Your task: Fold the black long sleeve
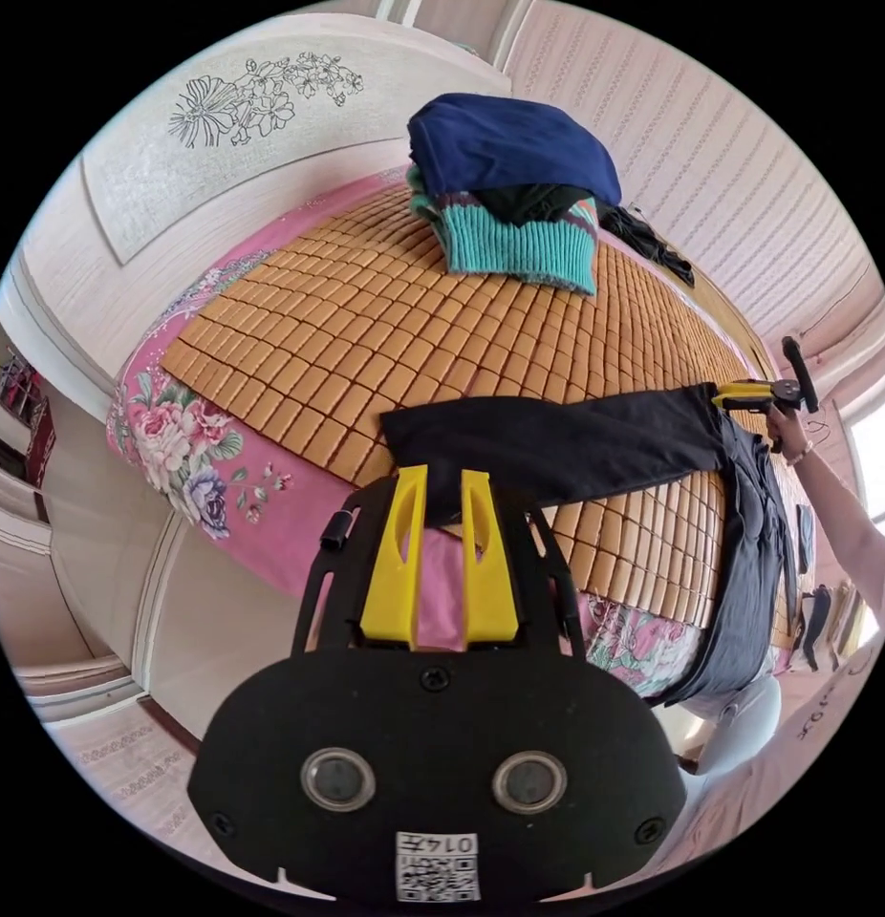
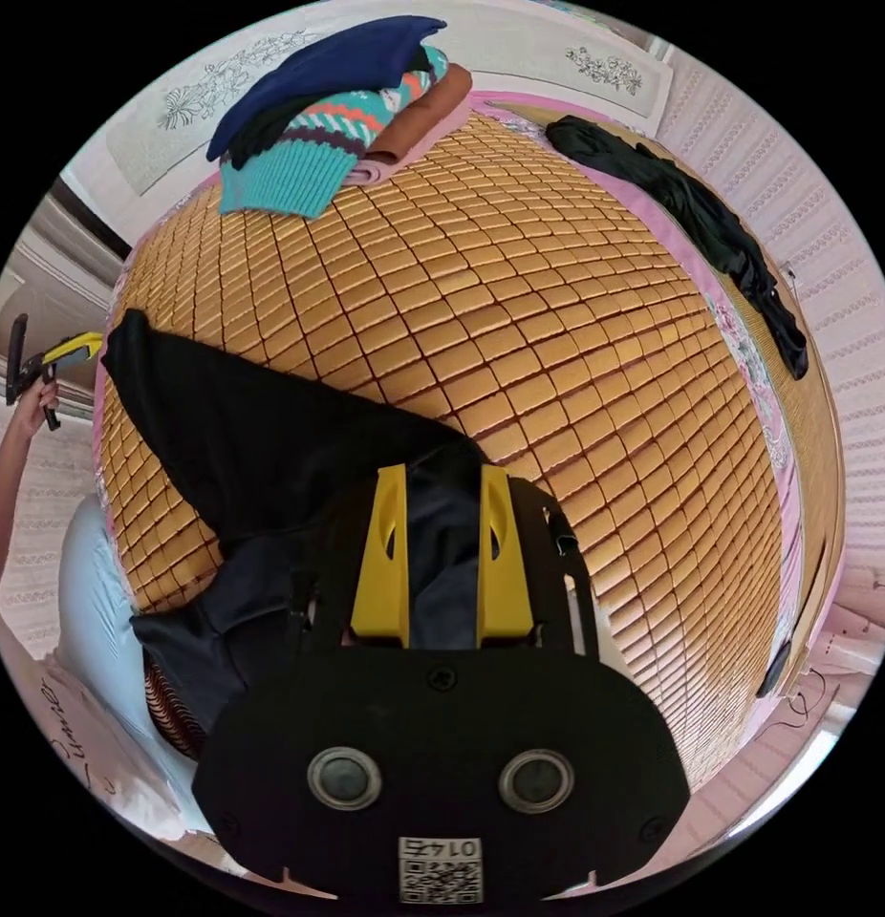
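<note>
Left claw [image 1: 442,487] and right claw [image 2: 444,497] both clamping black long sleeve [image 1: 567,444], clothes pile [image 1: 514,186] beyond on mat [image 1: 366,325]

A bed [image 2: 576,401] with a bamboo mat [image 1: 385,325], pale patterned walls [image 1: 729,162], perhaps daylit.

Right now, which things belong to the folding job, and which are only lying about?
Job: black long sleeve, left gripper, right gripper.

Lying about: pile of folded clothes, dark garment near the bed's far edge, bamboo mat.
</note>
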A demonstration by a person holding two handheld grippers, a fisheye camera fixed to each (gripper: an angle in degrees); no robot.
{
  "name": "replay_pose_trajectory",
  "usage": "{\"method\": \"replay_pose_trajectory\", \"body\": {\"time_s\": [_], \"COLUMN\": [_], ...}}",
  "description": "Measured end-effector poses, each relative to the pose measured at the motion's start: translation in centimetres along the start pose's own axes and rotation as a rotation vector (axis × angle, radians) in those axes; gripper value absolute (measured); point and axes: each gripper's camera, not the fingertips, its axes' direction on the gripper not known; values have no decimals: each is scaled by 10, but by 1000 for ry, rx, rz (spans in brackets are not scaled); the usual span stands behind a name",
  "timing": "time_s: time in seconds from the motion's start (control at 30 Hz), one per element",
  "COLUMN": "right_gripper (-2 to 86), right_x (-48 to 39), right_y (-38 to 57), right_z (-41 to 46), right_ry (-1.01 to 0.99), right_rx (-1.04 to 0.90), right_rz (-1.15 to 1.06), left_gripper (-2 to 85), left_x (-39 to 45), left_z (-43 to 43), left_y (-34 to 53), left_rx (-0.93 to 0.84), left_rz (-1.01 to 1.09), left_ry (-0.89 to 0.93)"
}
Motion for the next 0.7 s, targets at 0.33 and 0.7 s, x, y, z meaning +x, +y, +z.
{"method": "replay_pose_trajectory", "body": {"time_s": [0.33, 0.7], "right_gripper": [12, 100], "right_x": [41, 78], "right_y": [39, 196], "right_z": [-44, -203], "right_ry": [-55, -159], "right_rx": [64, 323], "right_rz": [161, 231], "left_gripper": [-5, 47], "left_x": [10, 37], "left_z": [29, -11], "left_y": [14, 82], "left_rx": [-109, 151], "left_rz": [64, 32], "left_ry": [-22, 54]}}
